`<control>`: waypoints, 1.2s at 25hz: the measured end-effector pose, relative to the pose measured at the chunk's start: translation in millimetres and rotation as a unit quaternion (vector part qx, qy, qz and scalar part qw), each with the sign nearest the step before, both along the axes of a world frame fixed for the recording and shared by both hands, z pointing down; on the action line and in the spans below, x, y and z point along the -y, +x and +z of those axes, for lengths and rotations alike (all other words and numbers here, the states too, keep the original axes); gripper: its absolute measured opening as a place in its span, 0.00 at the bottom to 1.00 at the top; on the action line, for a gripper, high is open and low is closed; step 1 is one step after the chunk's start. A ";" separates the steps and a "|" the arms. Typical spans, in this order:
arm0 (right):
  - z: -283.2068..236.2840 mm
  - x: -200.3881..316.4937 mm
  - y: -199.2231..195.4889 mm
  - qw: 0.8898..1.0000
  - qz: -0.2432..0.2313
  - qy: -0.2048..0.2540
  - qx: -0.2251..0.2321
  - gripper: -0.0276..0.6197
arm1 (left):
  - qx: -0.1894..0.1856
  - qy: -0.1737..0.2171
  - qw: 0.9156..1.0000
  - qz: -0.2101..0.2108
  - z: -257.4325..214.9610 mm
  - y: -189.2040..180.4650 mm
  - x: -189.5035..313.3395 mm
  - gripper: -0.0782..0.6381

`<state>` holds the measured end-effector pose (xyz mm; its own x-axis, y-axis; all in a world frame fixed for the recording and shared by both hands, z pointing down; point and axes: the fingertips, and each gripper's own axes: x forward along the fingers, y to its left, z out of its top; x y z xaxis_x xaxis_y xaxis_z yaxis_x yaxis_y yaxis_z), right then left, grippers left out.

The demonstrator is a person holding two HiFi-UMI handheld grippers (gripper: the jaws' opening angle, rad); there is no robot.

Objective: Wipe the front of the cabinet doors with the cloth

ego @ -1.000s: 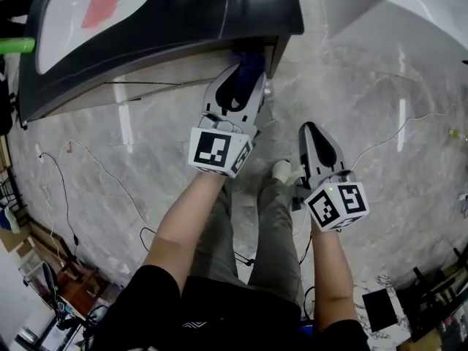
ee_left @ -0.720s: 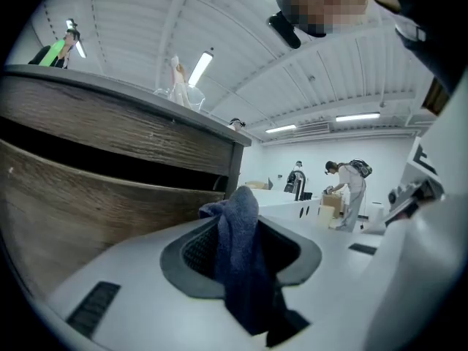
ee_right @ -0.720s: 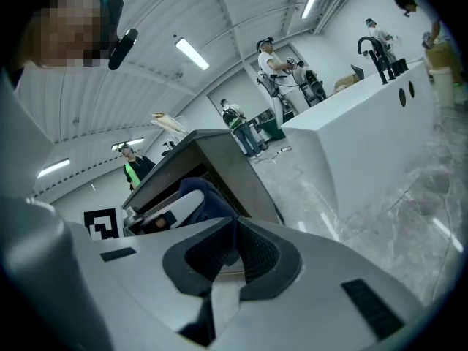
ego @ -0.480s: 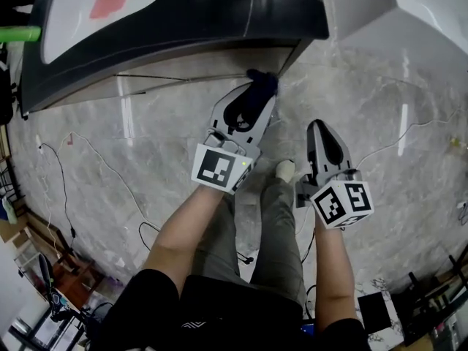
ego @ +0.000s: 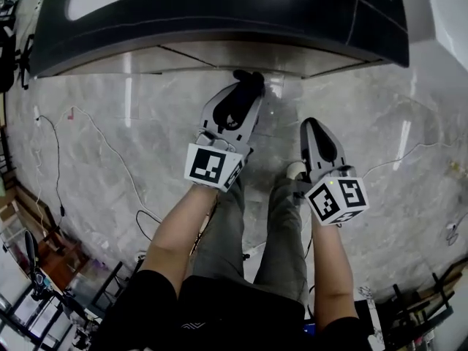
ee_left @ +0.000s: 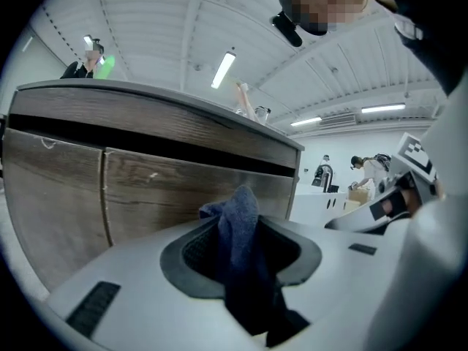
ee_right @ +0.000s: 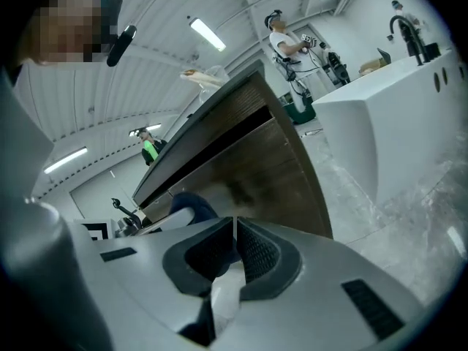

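Note:
My left gripper [ego: 244,88] is shut on a dark blue cloth [ego: 248,79], which sticks out of its tip just below the cabinet front [ego: 219,55]. From the left gripper view the cloth [ee_left: 238,221] hangs bunched between the jaws, with the wood-grain cabinet doors [ee_left: 153,196] close ahead; I cannot tell whether it touches them. My right gripper [ego: 313,128] hovers lower right over the floor, jaws shut with nothing in them. Its own view shows the closed right gripper [ee_right: 234,243], the cabinet's side [ee_right: 270,170] and the blue cloth [ee_right: 191,202] at left.
A dark-edged countertop [ego: 219,13] overhangs the doors. Cables [ego: 95,152] trail across the marble floor at left, with stands and clutter [ego: 44,269] along the lower left edge. A white unit [ee_right: 380,115] stands right of the cabinet. My legs and shoe [ego: 296,170] are below the grippers.
The cabinet's right corner has slid far to the right in the head view, so both grippers now face a more central part of the front. The left gripper still holds the cloth.

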<state>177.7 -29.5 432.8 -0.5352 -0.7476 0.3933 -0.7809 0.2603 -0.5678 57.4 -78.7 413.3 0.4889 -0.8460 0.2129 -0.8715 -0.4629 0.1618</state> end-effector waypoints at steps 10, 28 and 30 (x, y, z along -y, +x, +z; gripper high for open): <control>18.1 12.7 -85.0 0.999 -0.054 -0.008 0.001 0.11 | 0.008 -0.029 0.997 -0.071 39.2 -100.4 2.3 0.29; 40.6 23.8 -82.6 0.999 -0.033 -0.009 0.007 0.11 | 0.017 -0.028 0.998 -0.055 76.3 -99.5 49.7 0.29; 39.9 24.5 -70.8 1.000 -0.025 -0.009 0.008 0.11 | 0.015 -0.023 0.999 -0.047 73.1 -85.8 51.5 0.29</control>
